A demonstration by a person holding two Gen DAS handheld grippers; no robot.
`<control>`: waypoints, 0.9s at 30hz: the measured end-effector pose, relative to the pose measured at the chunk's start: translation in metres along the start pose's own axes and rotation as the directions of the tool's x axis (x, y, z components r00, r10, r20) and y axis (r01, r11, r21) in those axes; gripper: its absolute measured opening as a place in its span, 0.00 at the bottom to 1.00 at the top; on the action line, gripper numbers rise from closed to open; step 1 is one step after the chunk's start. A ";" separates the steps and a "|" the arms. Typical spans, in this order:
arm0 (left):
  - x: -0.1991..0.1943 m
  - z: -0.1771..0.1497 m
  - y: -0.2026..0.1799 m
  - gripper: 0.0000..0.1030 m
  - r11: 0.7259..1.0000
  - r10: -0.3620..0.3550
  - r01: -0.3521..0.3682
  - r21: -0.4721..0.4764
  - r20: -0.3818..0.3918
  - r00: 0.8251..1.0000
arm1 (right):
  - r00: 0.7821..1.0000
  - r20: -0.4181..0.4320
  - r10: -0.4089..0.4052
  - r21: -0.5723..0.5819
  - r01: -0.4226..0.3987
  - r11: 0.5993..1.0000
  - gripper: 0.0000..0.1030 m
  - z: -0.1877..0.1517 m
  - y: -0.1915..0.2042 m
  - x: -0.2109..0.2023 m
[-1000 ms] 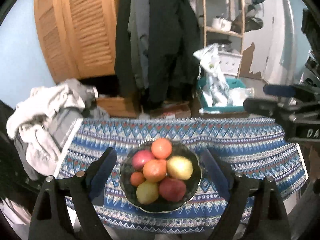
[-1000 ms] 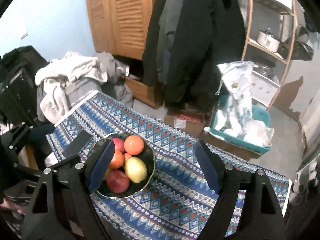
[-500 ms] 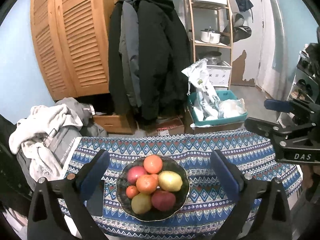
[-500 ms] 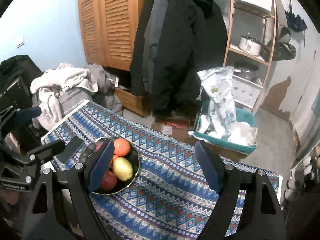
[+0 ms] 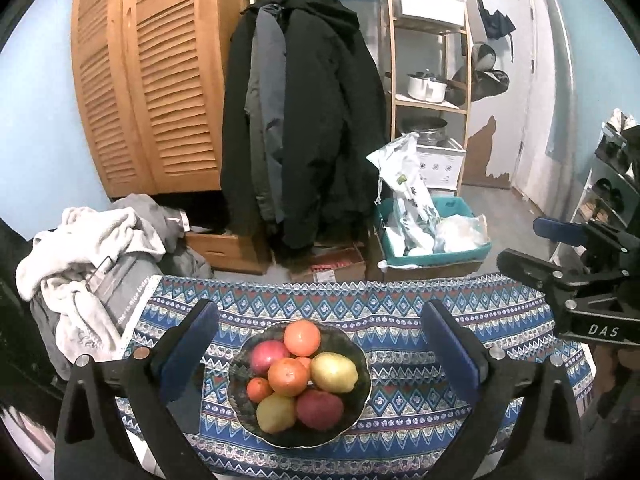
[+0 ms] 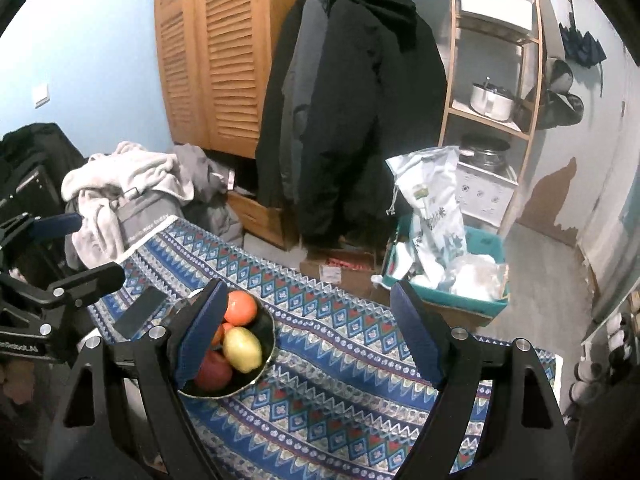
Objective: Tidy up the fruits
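— Seven fruits that I can count in the bowl [image 5: 240, 408]: two red apples, two yellow ones, three oranges, the smallest orange [image 5: 259, 389] at the left edge. A sliver of another orange shows behind the middle one, so maybe more.

— Where is the bowl sitting?

— One dark bowl on the patterned blue tablecloth [image 5: 420, 312], near its front edge. A dark flat phone-like slab [image 6: 140, 311] lies just beside it.

— And the claws?

— Two. The left gripper [image 5: 320, 344] hangs above the bowl with its blue pads spread wide on either side, nothing between them but air. The right gripper [image 6: 308, 328] is also spread and empty, over bare cloth to the right of the bowl; its left pad hides part of the fruit.

— Any writing?

— "DAS" in white on the right gripper's body, seen from the left camera. The grey fabric by the laundry pile [image 5: 88, 248] has print I can't read.

— Which way do the fruits lie?

— The yellow apple [image 5: 334, 372] on the right has its long axis running across the table; the rest look round.
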State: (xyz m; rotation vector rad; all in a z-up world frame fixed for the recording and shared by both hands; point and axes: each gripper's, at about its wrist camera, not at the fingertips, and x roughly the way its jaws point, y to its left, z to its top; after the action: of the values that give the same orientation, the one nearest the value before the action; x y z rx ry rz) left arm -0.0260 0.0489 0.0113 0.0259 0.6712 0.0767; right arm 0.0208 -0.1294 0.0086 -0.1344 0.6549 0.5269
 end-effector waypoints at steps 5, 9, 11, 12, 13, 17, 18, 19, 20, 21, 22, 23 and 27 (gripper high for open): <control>-0.003 0.002 0.004 0.99 1.000 0.002 -0.001 -0.012 0.011 1.000 | 1.000 0.025 -0.009 0.012 0.008 1.000 0.80 0.003 -0.003 -0.008; -0.006 0.006 0.004 0.99 1.000 -0.018 0.018 -0.022 0.015 1.000 | 0.999 0.033 -0.015 0.009 0.014 1.000 0.80 0.005 -0.003 -0.010; -0.007 0.007 0.003 0.99 1.000 -0.017 0.018 -0.017 0.017 1.000 | 0.999 0.035 -0.015 0.008 0.015 1.000 0.80 0.005 -0.002 -0.011; -0.008 0.007 0.003 0.99 1.000 -0.018 0.018 -0.013 0.021 1.000 | 0.999 0.034 -0.016 0.008 0.016 1.000 0.80 0.005 -0.003 -0.011; -0.009 0.006 0.002 0.99 1.000 -0.016 0.016 -0.007 0.027 1.000 | 0.999 0.031 -0.017 0.008 0.017 1.000 0.80 0.005 -0.002 -0.011; -0.009 0.006 0.000 0.99 1.000 -0.002 0.002 0.003 0.031 1.000 | 0.999 0.030 -0.021 0.006 0.021 1.000 0.80 0.005 -0.004 -0.012; -0.008 0.007 0.000 0.99 1.000 -0.001 0.001 0.002 0.028 1.000 | 0.999 0.031 -0.022 0.007 0.022 1.000 0.80 0.005 -0.004 -0.012; -0.008 0.007 0.000 0.99 1.000 -0.003 0.003 0.000 0.026 1.000 | 0.999 0.031 -0.023 0.009 0.023 1.000 0.80 0.005 -0.004 -0.012; -0.008 0.007 0.001 0.99 1.000 -0.005 0.006 -0.002 0.026 1.000 | 0.999 0.031 -0.023 0.012 0.023 1.000 0.80 0.005 -0.005 -0.012; -0.008 0.007 0.000 0.99 1.000 -0.006 0.006 -0.003 0.026 1.000 | 0.999 0.031 -0.024 0.013 0.024 1.000 0.80 0.005 -0.005 -0.012; -0.009 0.008 0.000 0.99 1.000 -0.006 0.006 -0.002 0.029 1.000 | 0.999 0.030 -0.026 0.014 0.025 1.000 0.80 0.005 -0.006 -0.012; -0.010 0.008 0.000 0.99 1.000 -0.006 0.006 0.000 0.034 0.999 | 0.999 0.030 -0.025 0.015 0.024 1.000 0.80 0.005 -0.005 -0.012; -0.011 0.008 -0.001 0.99 1.000 0.004 -0.004 0.009 0.044 0.999 | 0.999 0.031 -0.025 0.013 0.025 1.000 0.80 0.005 -0.006 -0.012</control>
State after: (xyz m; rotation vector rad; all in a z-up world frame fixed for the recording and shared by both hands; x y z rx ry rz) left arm -0.0297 0.0468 0.0240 0.0375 0.6280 0.0767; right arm 0.0188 -0.1378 0.0199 -0.1223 0.6250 0.4996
